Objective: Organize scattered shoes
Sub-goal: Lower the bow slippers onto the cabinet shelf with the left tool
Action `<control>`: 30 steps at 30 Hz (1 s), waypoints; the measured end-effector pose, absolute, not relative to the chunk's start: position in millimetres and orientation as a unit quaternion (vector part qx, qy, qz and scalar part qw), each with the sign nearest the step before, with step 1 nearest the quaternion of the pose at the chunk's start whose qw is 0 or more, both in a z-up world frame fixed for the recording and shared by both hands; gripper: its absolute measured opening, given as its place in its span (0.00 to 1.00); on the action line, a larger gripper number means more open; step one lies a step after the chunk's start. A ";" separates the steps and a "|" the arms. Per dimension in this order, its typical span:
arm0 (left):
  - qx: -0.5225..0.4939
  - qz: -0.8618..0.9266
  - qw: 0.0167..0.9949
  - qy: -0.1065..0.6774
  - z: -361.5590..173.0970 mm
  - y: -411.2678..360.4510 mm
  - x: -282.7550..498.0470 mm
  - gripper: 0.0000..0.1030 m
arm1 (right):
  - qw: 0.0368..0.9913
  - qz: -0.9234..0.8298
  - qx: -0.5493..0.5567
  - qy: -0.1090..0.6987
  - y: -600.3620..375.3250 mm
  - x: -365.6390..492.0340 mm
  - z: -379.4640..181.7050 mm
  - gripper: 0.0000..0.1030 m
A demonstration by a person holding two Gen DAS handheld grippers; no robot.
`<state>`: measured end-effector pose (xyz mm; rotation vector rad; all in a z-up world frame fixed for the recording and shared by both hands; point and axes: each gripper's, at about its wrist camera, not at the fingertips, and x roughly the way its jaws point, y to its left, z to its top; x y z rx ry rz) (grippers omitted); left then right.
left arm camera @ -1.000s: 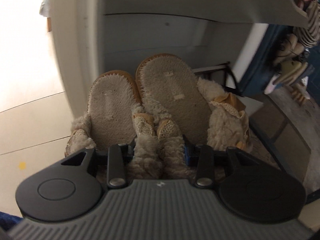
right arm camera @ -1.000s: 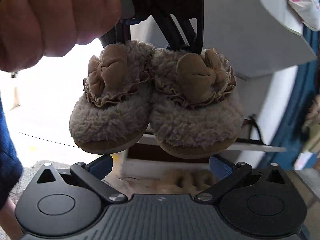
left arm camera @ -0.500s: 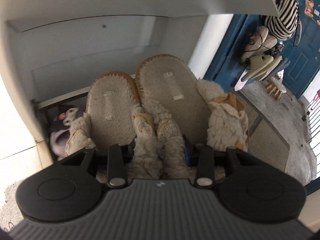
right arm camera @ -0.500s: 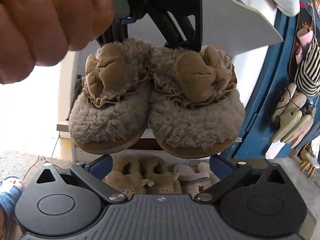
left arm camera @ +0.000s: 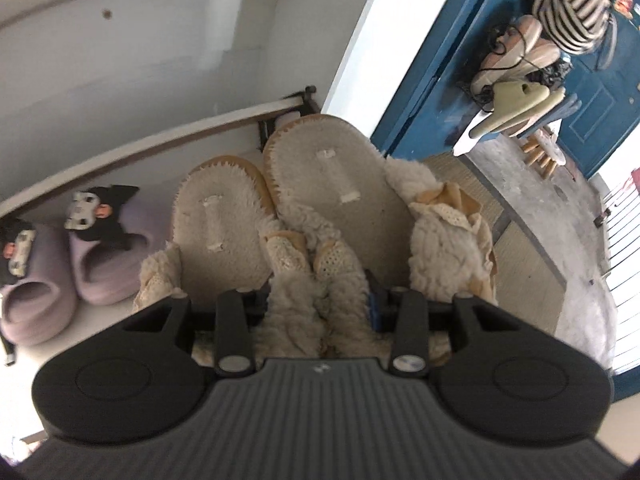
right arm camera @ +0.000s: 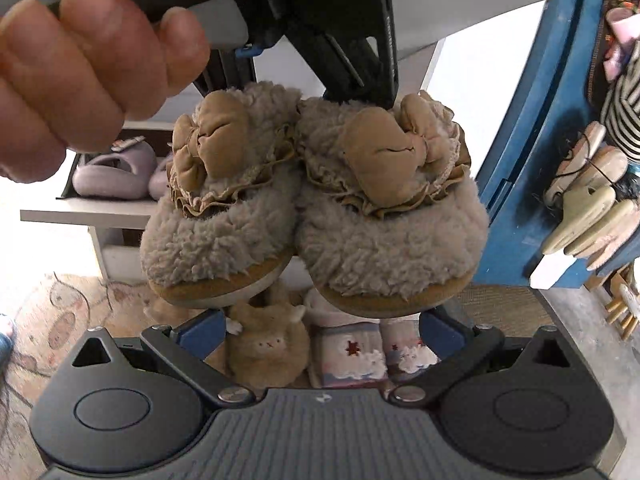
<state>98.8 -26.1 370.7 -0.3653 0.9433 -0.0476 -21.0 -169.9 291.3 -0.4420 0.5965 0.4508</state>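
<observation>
A pair of cream fluffy slippers [left arm camera: 340, 184] with tan bows hangs toes-down, soles toward the left wrist camera. My left gripper [left arm camera: 318, 304] is shut on their inner edges, pinching both together. They hang in front of a white shelf board [left arm camera: 160, 140]. In the right wrist view the same pair of slippers [right arm camera: 384, 240] fills the middle, held from above by the left gripper's black frame [right arm camera: 340, 20] and a hand [right arm camera: 80, 80]. My right gripper [right arm camera: 320, 332] stands open just below the slippers, with nothing between its fingers.
Two purple slippers [left arm camera: 100, 256] with black cartoon heads sit on the shelf's left part, also seen as purple slippers [right arm camera: 116, 168]. Brown plush slippers [right arm camera: 268, 352] and white star-print slippers [right arm camera: 376, 356] lie lower down. More shoes [right arm camera: 588, 208] hang on a blue door at right.
The left gripper has carried the fluffy pair rightward along the shelf, so the purple slippers now show at left. The right gripper stays open under the pair.
</observation>
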 end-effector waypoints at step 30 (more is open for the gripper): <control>-0.269 0.025 0.825 0.497 307.0 41.6 189.5 0.39 | 0.847 0.298 -0.237 0.372 -150.4 114.9 296.8 1.00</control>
